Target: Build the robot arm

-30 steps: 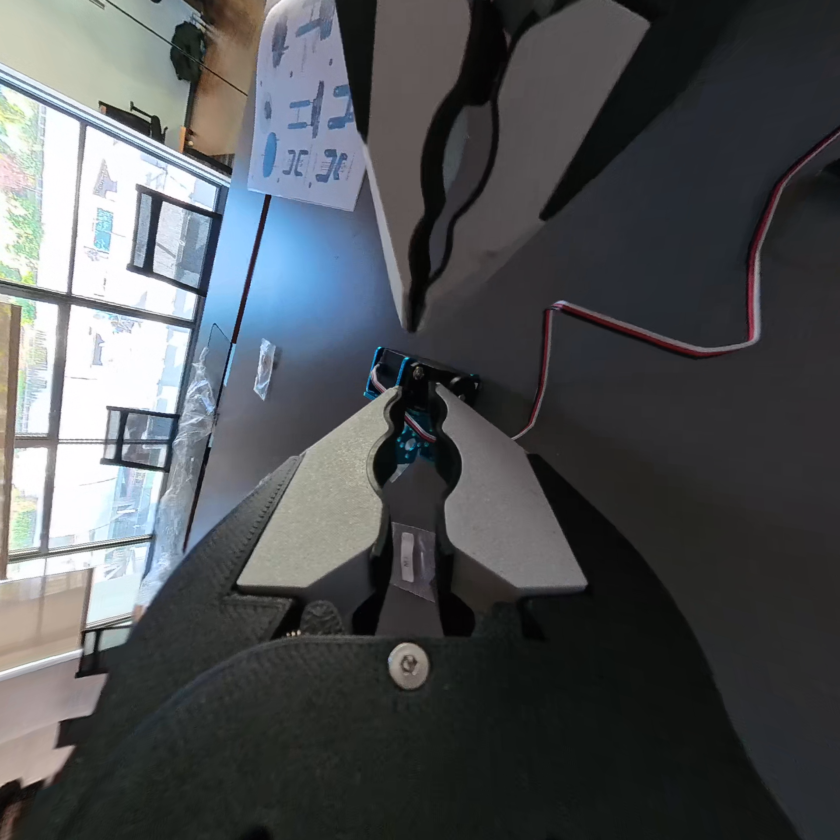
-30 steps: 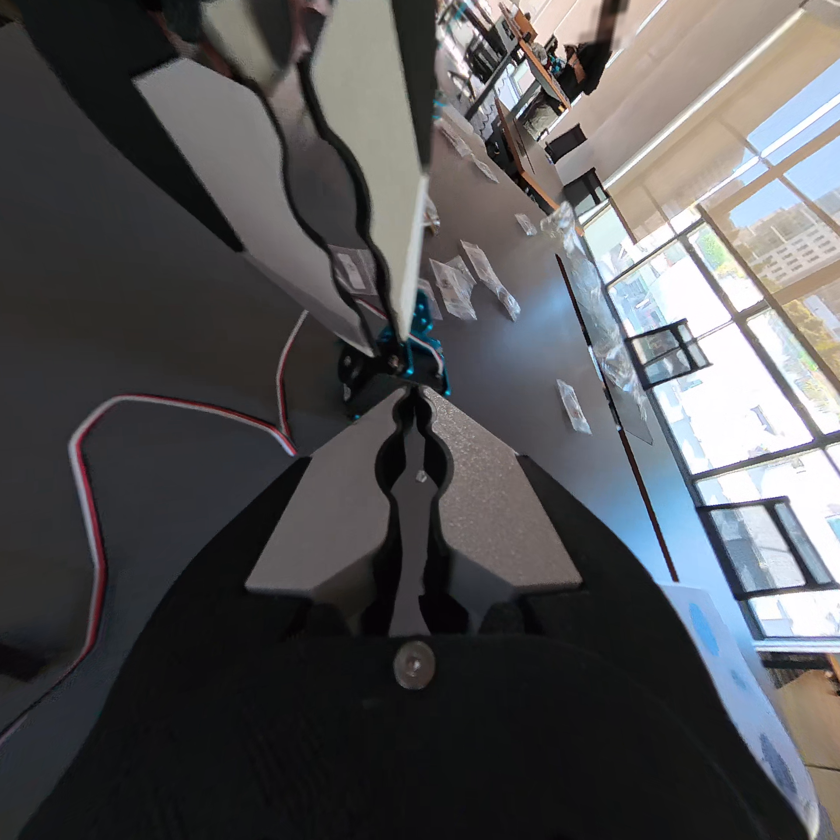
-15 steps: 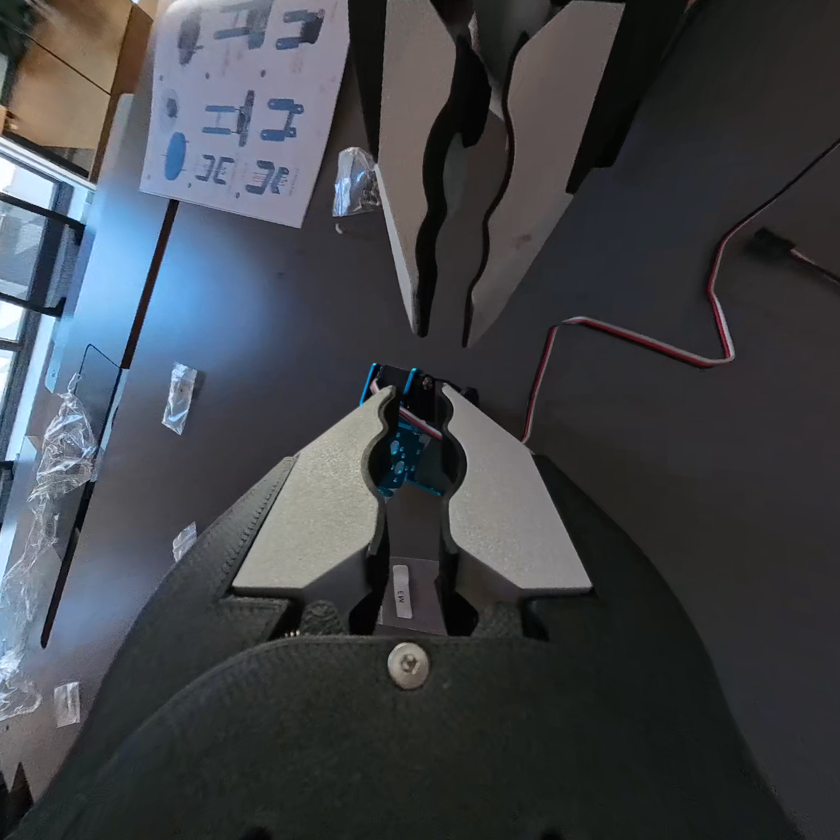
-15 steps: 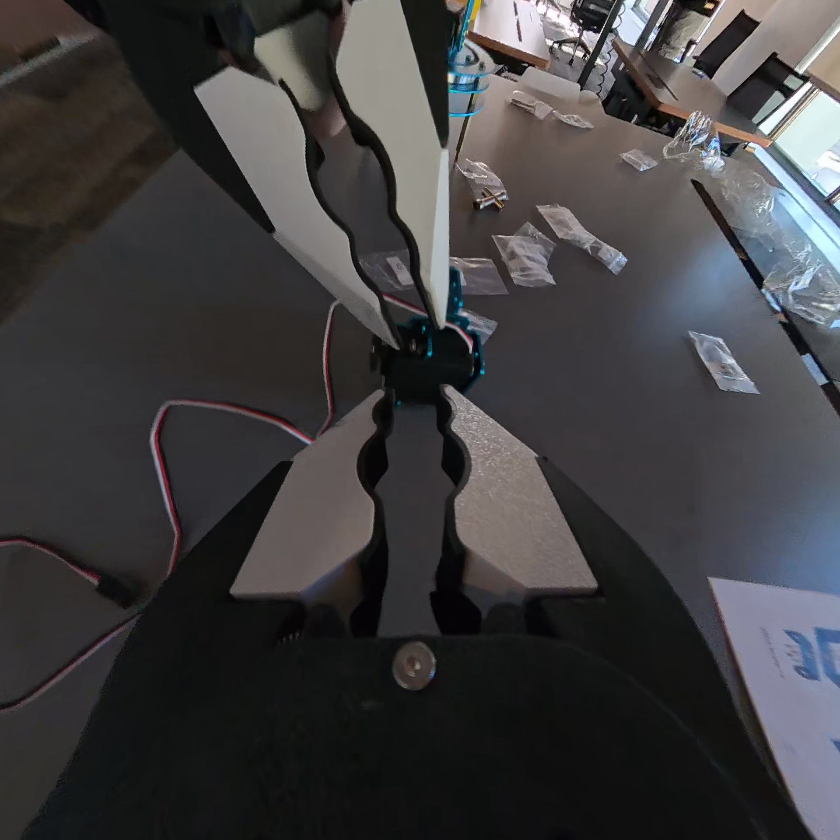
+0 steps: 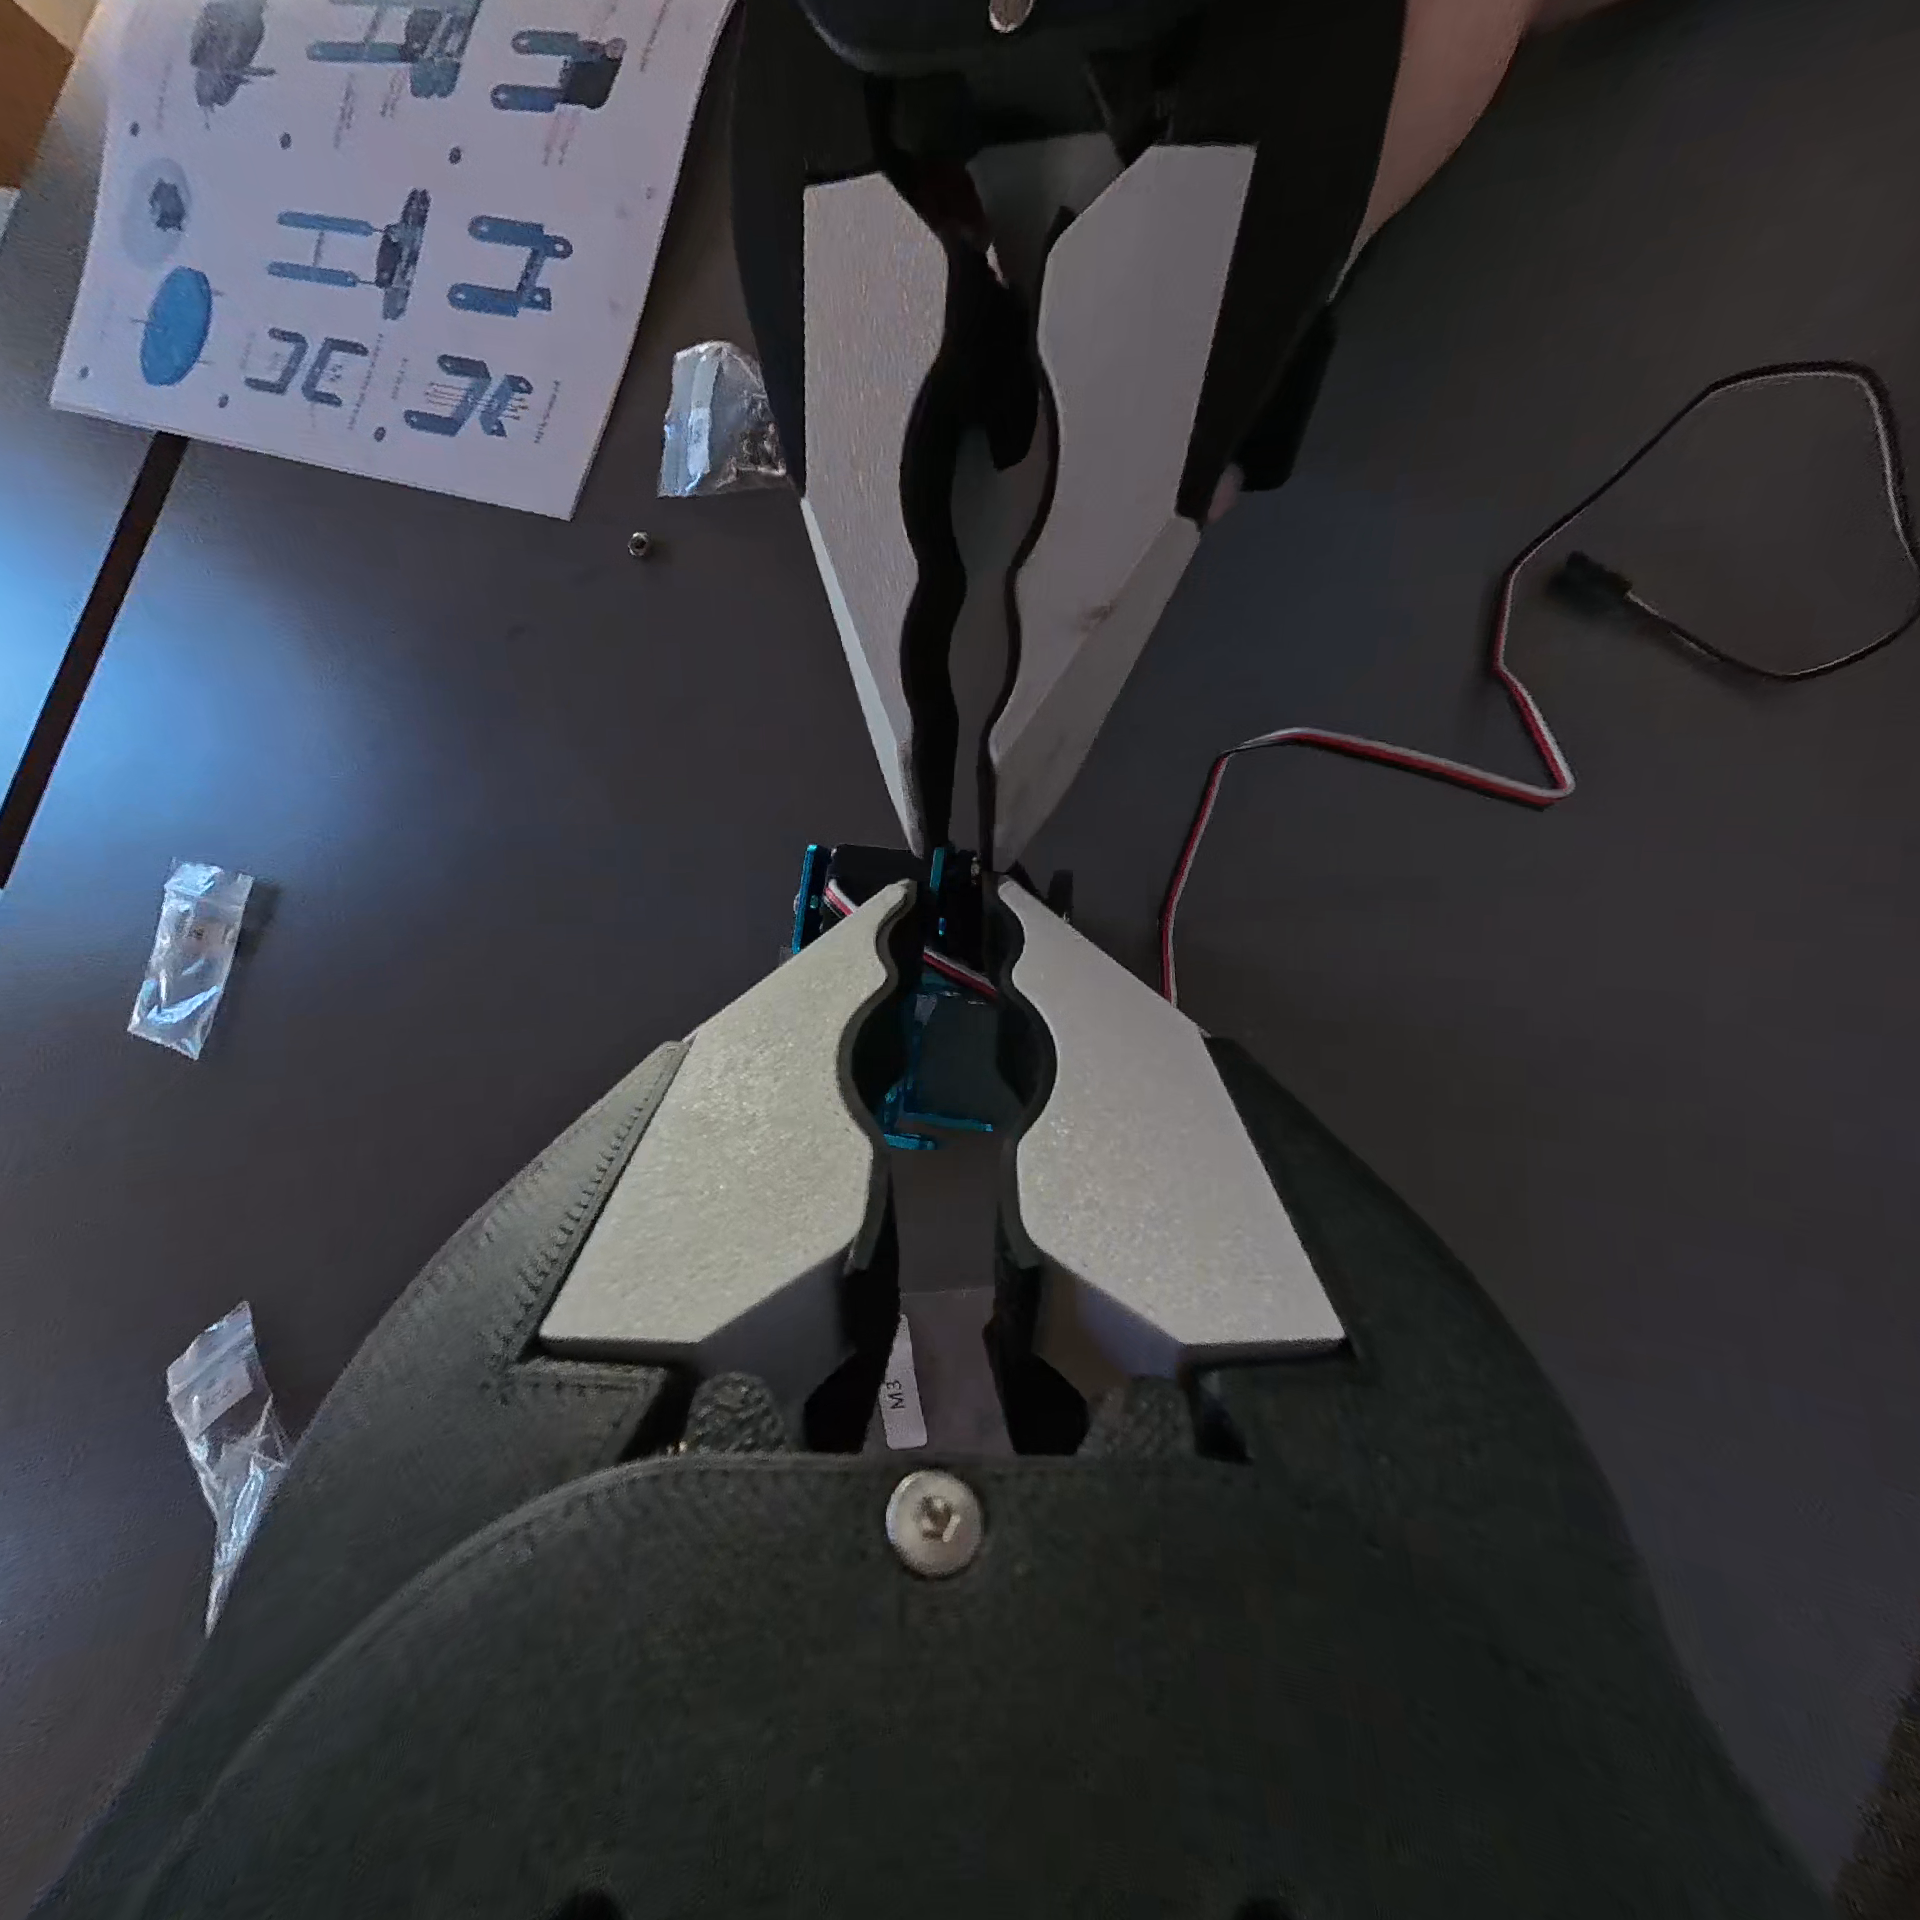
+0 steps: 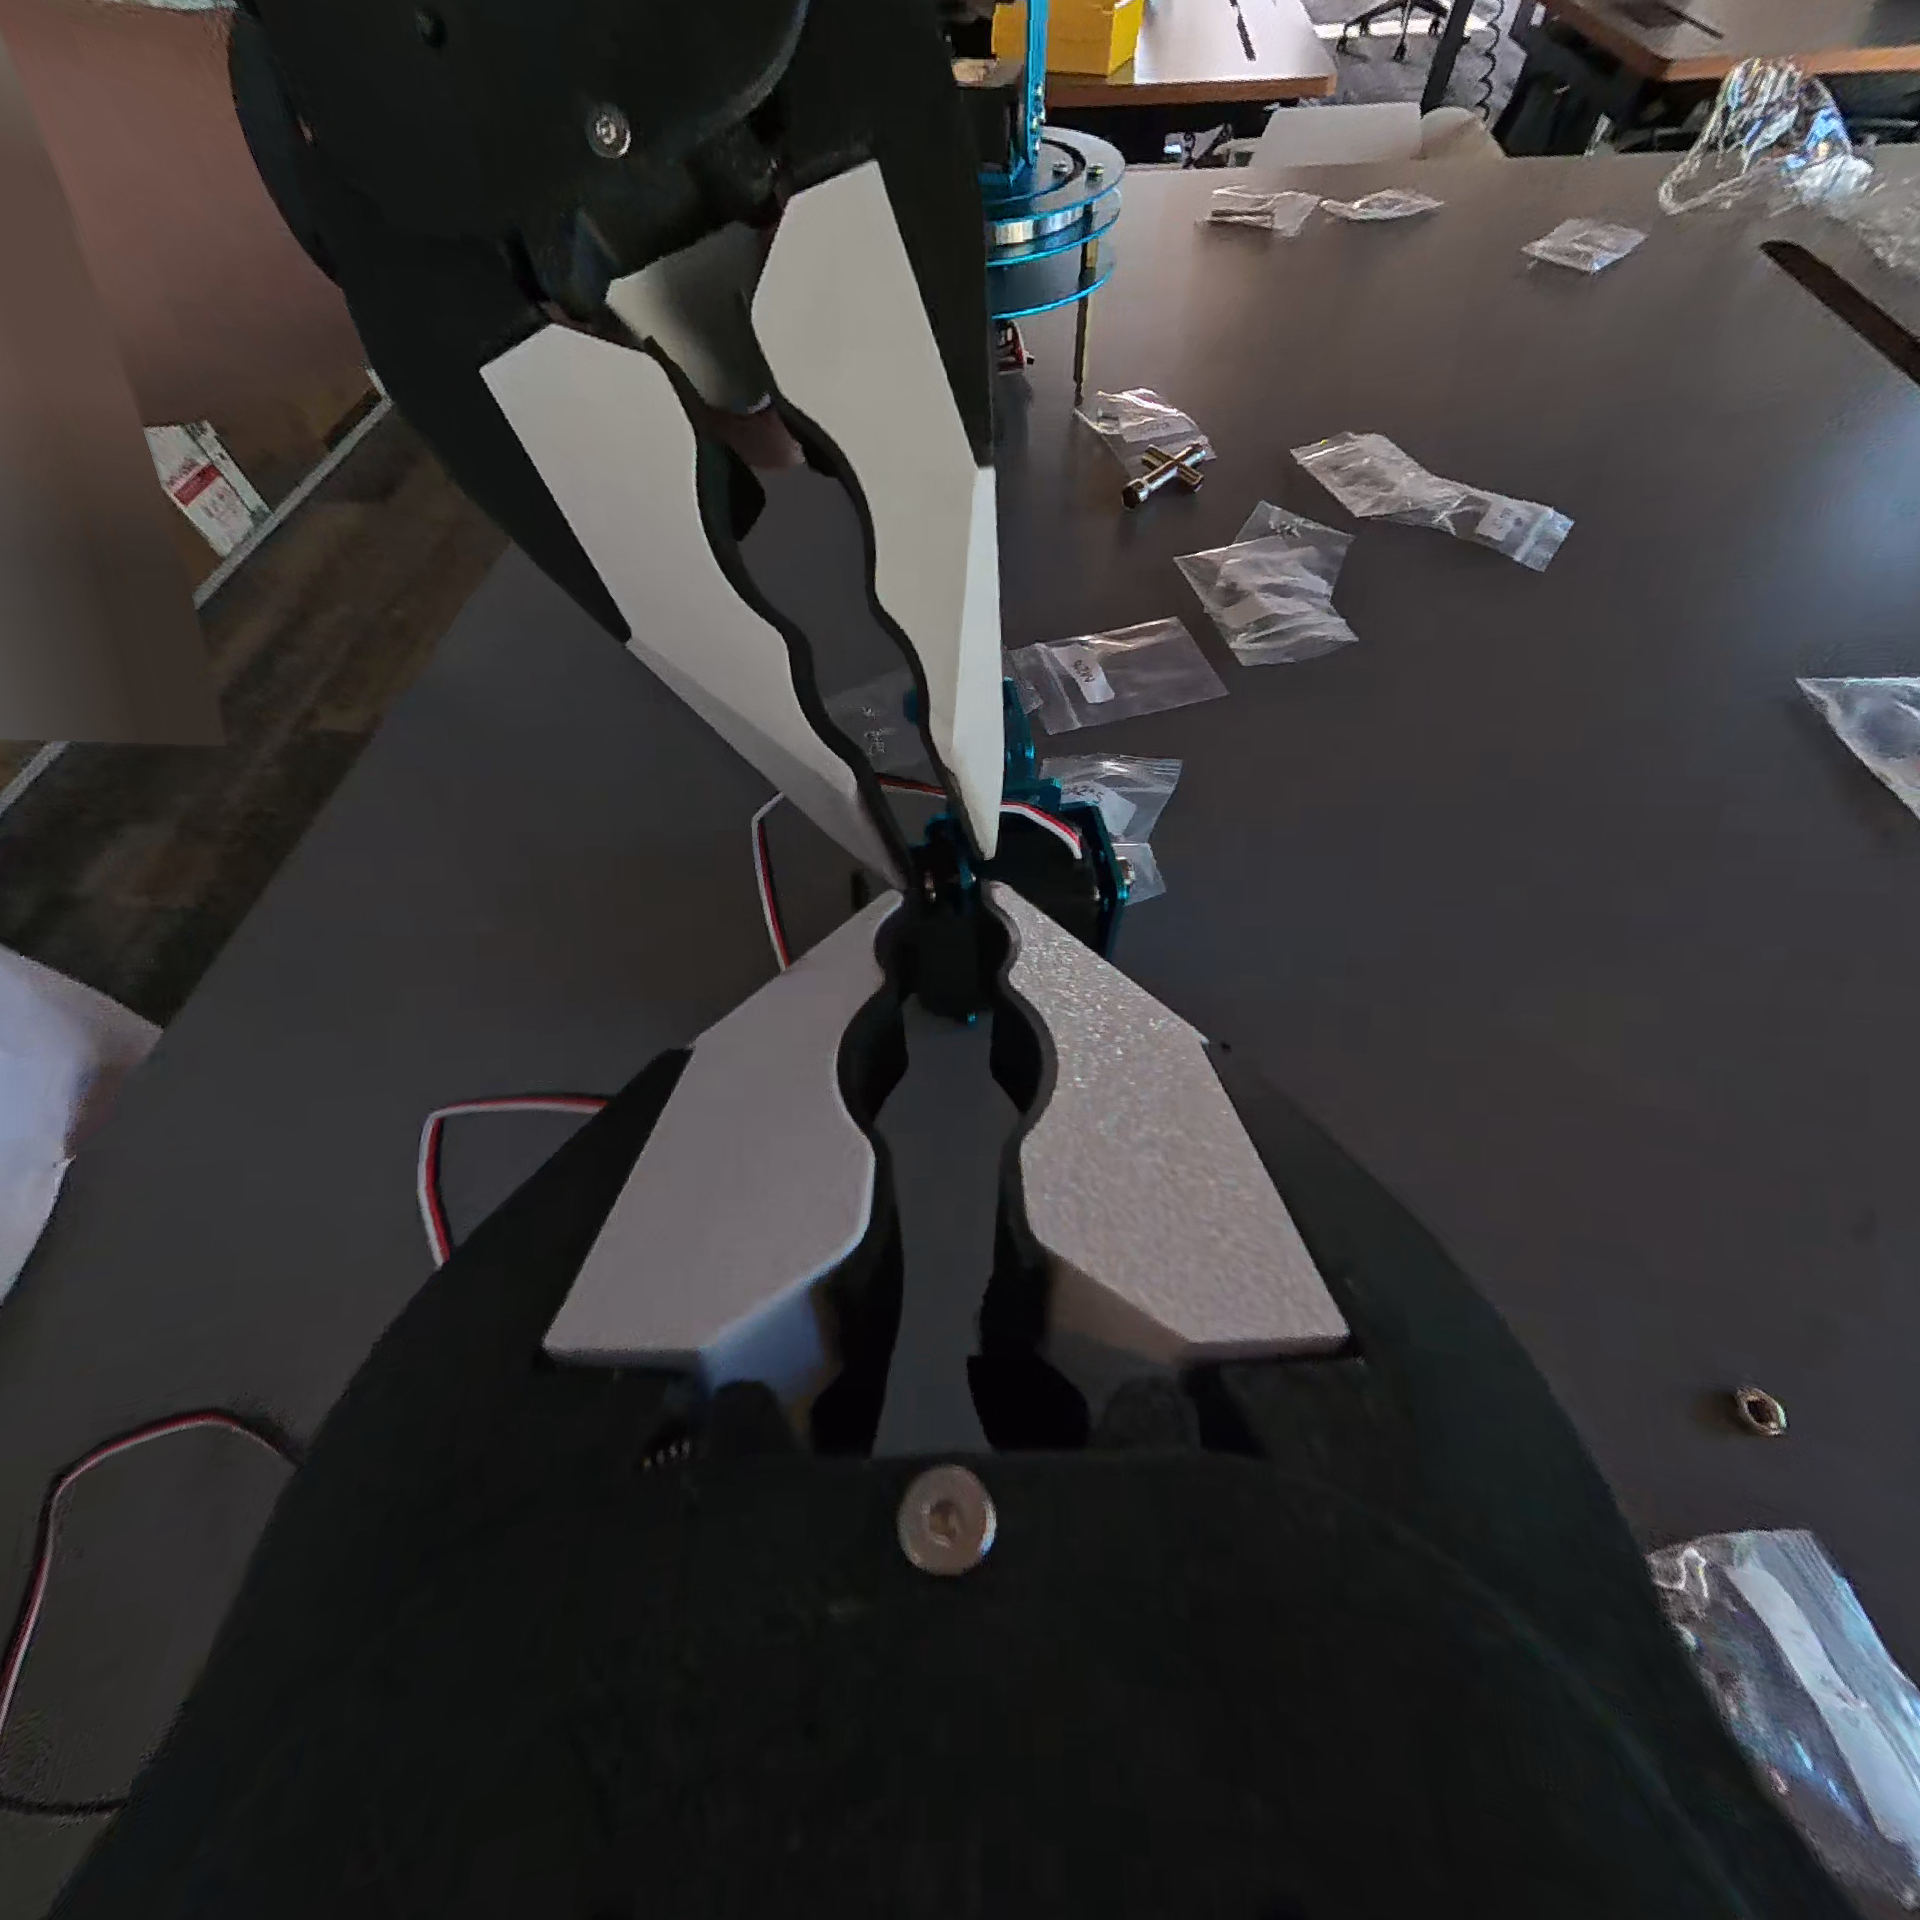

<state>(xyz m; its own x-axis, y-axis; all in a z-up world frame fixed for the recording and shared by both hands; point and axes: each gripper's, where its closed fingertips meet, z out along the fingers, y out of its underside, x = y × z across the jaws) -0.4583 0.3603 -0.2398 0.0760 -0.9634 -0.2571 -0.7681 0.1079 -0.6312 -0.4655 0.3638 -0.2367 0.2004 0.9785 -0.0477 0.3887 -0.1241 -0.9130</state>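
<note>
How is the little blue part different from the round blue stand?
The little blue part sits pinched by the left tool and right tool; the round blue stand stands untouched, far back. The part trails a striped wire; the stand shows none. Both are shiny blue.

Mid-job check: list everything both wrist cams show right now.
blue servo bracket: one, blue and black, between both tongs
servo cable: one, red-white-black, trailing from the bracket across the table
clear parts bags: many, scattered on the table
instruction sheet: one, white with blue drawings, on the table
cross wrench: one, metal, on a bag
loose nut: one, metal, right of right tongs
round-plate assembly: one, blue, behind left tongs
table: one, dark grey
left tongs: shut on the bracket
right tongs: shut on the bracket, opposite
</note>
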